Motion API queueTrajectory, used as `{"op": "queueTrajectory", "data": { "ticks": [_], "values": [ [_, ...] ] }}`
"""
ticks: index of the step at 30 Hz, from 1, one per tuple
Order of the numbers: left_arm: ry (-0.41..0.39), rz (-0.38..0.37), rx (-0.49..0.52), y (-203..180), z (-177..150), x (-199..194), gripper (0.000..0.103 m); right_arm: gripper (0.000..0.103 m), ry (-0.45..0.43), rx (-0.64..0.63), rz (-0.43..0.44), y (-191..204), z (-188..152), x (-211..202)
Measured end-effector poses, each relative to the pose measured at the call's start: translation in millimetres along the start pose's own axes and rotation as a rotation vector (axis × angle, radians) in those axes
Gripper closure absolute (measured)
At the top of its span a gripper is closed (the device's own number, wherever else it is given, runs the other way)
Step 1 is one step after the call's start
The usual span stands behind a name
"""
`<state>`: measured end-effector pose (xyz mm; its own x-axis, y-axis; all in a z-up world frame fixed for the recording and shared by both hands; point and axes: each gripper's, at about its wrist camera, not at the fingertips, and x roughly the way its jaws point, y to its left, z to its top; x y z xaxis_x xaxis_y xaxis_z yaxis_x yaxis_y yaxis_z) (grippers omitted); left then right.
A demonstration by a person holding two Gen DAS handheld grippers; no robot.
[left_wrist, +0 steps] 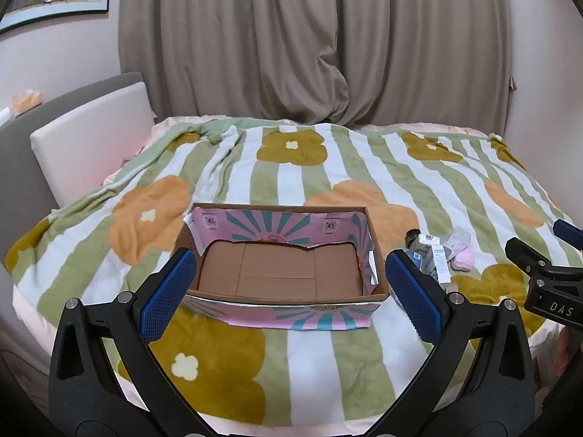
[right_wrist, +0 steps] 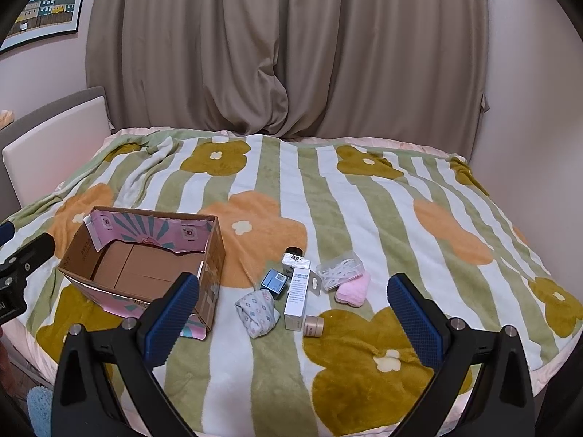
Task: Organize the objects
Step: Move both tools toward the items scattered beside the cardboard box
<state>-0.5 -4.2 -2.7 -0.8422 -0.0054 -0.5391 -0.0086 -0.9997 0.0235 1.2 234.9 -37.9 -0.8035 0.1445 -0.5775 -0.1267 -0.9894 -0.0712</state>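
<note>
An open, empty cardboard box [left_wrist: 288,269] with pink and teal lining sits on the flowered blanket; it also shows at the left in the right wrist view [right_wrist: 145,266]. My left gripper [left_wrist: 291,291] is open and empty, its fingers on either side of the box's near end. My right gripper [right_wrist: 293,320] is open and empty above a cluster of small items: a patterned cloth bundle [right_wrist: 257,313], a tall white box [right_wrist: 298,298], a blue box [right_wrist: 274,282], a small dark-capped carton [right_wrist: 295,259], a clear plastic case [right_wrist: 339,268], a pink fluffy item [right_wrist: 352,290] and a tan cylinder [right_wrist: 313,326].
The blanket [right_wrist: 364,218] covers a bed with a padded headboard [left_wrist: 91,145] on the left and curtains [left_wrist: 309,36] behind. The right gripper's body [left_wrist: 546,284] shows at the right edge of the left wrist view. The bed's near edge lies just below the grippers.
</note>
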Motion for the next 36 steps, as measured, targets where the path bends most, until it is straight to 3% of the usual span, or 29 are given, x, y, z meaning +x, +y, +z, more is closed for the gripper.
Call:
{"op": "queueTrajectory", "data": {
  "ticks": [36],
  "values": [
    [0.002,-0.032,-0.003,-13.4,5.9,-3.9,0.000,0.000,-0.014,0.017,-0.007,-9.5,5.6,-6.0]
  ]
}}
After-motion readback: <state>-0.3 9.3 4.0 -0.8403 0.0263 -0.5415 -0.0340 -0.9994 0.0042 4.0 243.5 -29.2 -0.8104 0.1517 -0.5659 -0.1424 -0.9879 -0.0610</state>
